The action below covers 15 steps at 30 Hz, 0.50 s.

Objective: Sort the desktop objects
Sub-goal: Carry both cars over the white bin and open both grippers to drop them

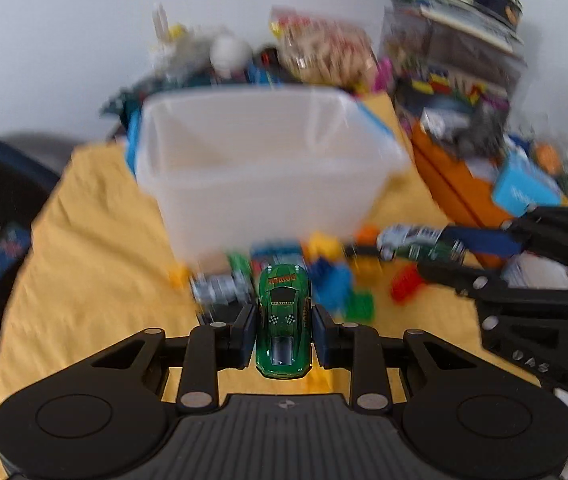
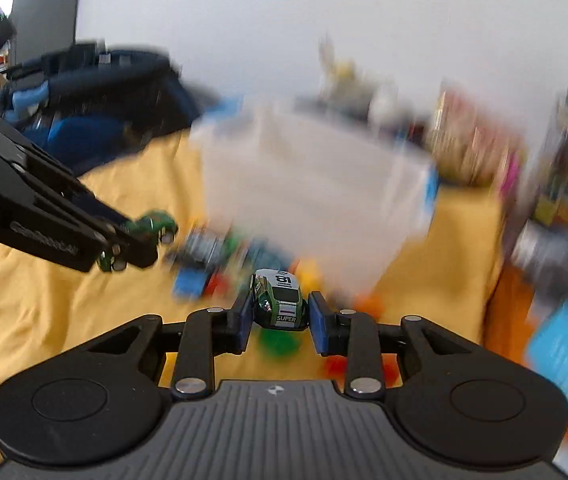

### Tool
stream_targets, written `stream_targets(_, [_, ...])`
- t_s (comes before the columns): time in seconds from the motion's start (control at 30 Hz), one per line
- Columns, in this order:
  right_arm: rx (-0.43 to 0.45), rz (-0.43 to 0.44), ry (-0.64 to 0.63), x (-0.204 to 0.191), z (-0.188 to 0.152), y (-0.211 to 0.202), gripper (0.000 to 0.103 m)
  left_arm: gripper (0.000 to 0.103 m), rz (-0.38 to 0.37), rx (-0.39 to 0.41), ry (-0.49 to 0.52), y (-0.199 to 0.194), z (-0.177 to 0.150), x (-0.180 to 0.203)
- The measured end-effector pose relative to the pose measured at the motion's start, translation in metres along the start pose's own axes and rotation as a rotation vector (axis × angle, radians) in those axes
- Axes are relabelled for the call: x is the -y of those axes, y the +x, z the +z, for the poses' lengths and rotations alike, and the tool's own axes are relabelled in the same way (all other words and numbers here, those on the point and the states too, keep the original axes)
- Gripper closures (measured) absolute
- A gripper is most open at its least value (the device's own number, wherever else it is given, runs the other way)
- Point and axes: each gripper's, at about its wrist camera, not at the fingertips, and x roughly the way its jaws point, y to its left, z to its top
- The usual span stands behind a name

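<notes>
The left gripper (image 1: 284, 328) has its jaws clamped on a green toy car (image 1: 283, 320); the right gripper (image 2: 280, 322) grips a white-and-green car (image 2: 280, 300). Both hang above the yellow-clothed table (image 1: 84, 240), the clear bin's (image 1: 268, 160) near wall just beyond, loose bricks (image 1: 335, 280) between.

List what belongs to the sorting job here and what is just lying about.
In the job:
- green toy car, clamped in the left gripper
- white number 81 car, clamped in the right gripper
- clear plastic bin
- loose building bricks

Lying about:
- snack bag
- stacked boxes
</notes>
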Motion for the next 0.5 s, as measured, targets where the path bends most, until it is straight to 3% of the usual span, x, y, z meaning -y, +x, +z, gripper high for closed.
stream_targets(0.13, [0.094,-0.030,0.064,0.020,0.040,0.017,0.070,0.070,0.014,0.096,-0.012,0.005,0.057,-0.012])
stream_targets(0.23, [0.114,-0.074,0.102,0.034,0.065,0.040,0.070,0.070,0.058,0.132,0.020,0.019,0.091,-0.015])
stream_targets(0.4, [0.059,-0.097,0.166,0.057,0.085,0.084,0.070,0.070,0.100,0.109,0.001,0.063,0.125,-0.026])
stream_targets(0.5, [0.002,-0.095,0.196,0.064,0.085,0.102,0.068,0.068,0.121,0.062,0.010,0.084,0.126,-0.028])
